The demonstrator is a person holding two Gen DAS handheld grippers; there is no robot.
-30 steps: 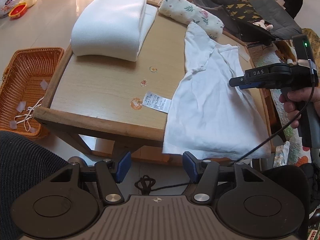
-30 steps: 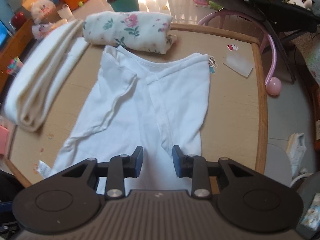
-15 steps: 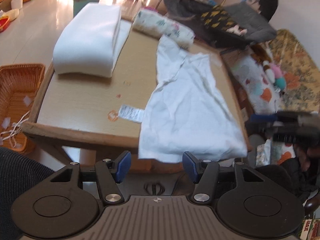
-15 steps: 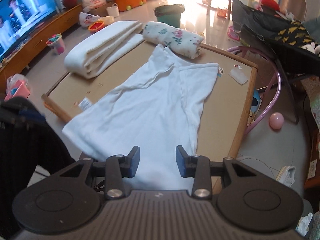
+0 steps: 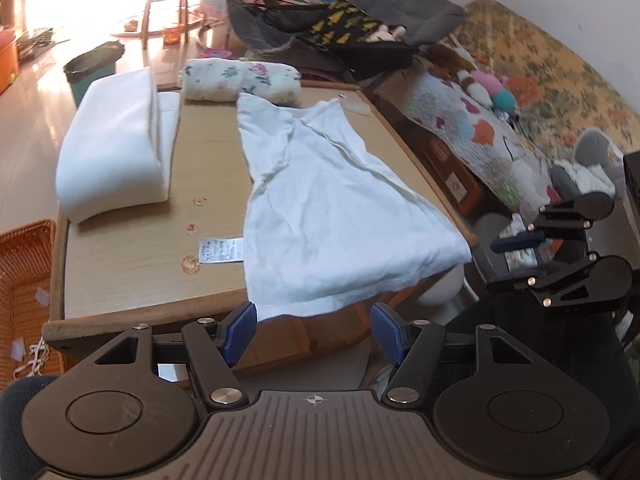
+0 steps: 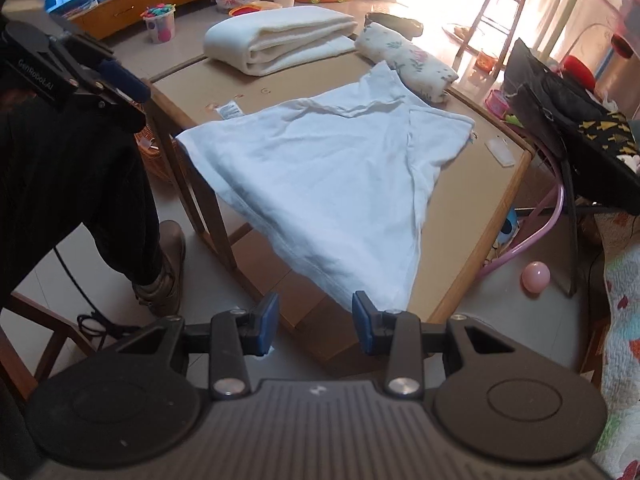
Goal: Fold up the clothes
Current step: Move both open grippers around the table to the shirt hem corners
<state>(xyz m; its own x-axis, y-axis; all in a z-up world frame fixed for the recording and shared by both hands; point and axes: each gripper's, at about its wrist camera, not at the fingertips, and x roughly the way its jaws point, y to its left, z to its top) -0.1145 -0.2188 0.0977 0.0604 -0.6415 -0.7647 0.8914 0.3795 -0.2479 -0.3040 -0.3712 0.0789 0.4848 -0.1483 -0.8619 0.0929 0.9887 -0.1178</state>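
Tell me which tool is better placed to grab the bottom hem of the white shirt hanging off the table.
Probably right. The right tool sits open just below the white shirt's overhanging corner; the left tool is open too, under the hem's other end, slightly farther.

Daylight blows out the far floor (image 5: 100,4); fisheye bends the edges, slight motion blur.

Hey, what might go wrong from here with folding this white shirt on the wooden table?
1. The white cotton shirt overhangs the wooden table's near edge; a tug may slide it off.
2. The loose paper care tag beside it could get folded in.
3. The open left gripper and right gripper hold nothing, so uneven grabs may skew the fold.
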